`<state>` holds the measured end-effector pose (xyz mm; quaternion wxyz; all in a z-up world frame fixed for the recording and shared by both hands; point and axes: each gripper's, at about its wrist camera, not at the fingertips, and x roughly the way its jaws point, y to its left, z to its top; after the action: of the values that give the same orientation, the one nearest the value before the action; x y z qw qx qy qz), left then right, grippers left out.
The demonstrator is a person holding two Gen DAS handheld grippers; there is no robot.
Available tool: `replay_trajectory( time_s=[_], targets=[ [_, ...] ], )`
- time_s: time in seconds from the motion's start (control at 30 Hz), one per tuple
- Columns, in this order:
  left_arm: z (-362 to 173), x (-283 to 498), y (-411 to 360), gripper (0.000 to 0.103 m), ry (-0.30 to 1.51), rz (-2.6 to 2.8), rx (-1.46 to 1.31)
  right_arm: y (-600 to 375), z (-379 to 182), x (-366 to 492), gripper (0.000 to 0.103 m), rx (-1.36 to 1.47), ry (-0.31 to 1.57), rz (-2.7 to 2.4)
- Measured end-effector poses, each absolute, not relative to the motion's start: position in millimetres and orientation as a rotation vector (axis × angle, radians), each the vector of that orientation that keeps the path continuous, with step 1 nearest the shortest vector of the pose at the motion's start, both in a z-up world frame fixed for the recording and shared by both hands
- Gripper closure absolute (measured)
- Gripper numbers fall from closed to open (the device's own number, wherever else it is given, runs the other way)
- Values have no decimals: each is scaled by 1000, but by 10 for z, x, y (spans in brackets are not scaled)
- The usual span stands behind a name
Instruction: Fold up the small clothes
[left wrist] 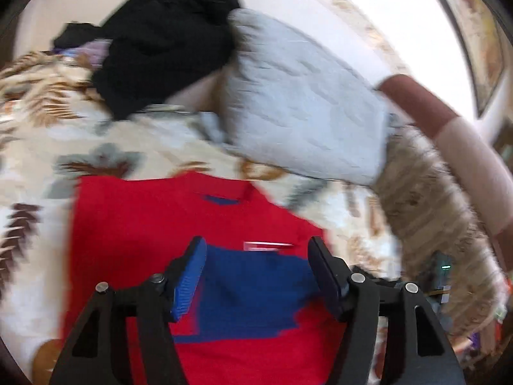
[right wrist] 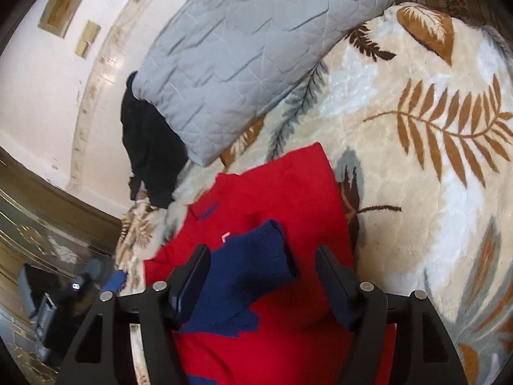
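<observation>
Grippers, left and right, hover spread and empty over red sweater, blue sleeves folded inward.

A sweater lay flat on the blanket of a bed, a sleeve folded across its middle. Behind it a pillow rested on the blanket, with a heap of clothes touching the pillow's left end. Both claws stood over the sweater's near part, apart from it.
</observation>
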<state>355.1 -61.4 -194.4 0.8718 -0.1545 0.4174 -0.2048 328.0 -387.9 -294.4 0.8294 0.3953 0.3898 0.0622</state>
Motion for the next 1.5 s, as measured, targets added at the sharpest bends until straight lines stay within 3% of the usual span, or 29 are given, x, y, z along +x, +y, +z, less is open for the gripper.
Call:
replay_trajectory(
  time_s=[0.3, 0.33, 0.43, 0.53, 0.73, 0.93, 1.1, 1.13, 1.17, 1.2, 1.23, 1.3, 1.33, 1.37, 1.5],
  targets=[
    [-2518, 3648, 93, 37, 1014, -73, -133, -3783, -3240, 3636, 35, 780, 886, 136],
    [-2581, 3670, 119, 37, 1028, -60, -133, -3741, -3269, 3678, 40, 767, 888, 145],
    [-2694, 3644, 181, 37, 1043, -17, -101, -3611, -3253, 3766, 76, 682, 892, 169],
    [-2706, 3606, 160, 37, 1041, -26, -77, -3429, -3137, 3754, 96, 580, 915, 170],
    [-2711, 3615, -32, 37, 1029, -49, -37, -3601, -2597, 3484, 98, 553, 705, 105],
    [-2797, 3612, -189, 37, 1042, -36, 46, -3921, -3178, 3707, 93, 655, 949, -6],
    [-2654, 3566, -189, 37, 993, -46, 17, -4232, -2696, 3489, 88, 735, 725, -3],
    [-2619, 3554, -214, 37, 975, -60, 10, -4233, -2641, 3449, 64, 734, 691, -7],
    [-2587, 3544, -248, 37, 962, -72, 7, -4215, -2584, 3386, 25, 736, 650, 16],
    [-2557, 3533, -292, 37, 950, -87, 8, -4157, -2565, 3353, 18, 733, 637, 47],
    [-2528, 3519, -348, 37, 936, -106, 10, -4091, -2549, 3339, 21, 719, 636, 63],
    [-2514, 3506, -457, 37, 926, -134, 29, -3885, -2559, 3428, 42, 653, 701, 127],
    [-2537, 3506, -508, 37, 934, -139, 48, -3795, -2584, 3483, 71, 634, 737, 159],
    [-2579, 3511, -553, 37, 948, -140, 67, -3668, -2656, 3569, 75, 596, 803, 180],
    [-2828, 3530, -667, 36, 1010, -115, 148, -3414, -3032, 3792, 75, 480, 989, 142]
  ],
)
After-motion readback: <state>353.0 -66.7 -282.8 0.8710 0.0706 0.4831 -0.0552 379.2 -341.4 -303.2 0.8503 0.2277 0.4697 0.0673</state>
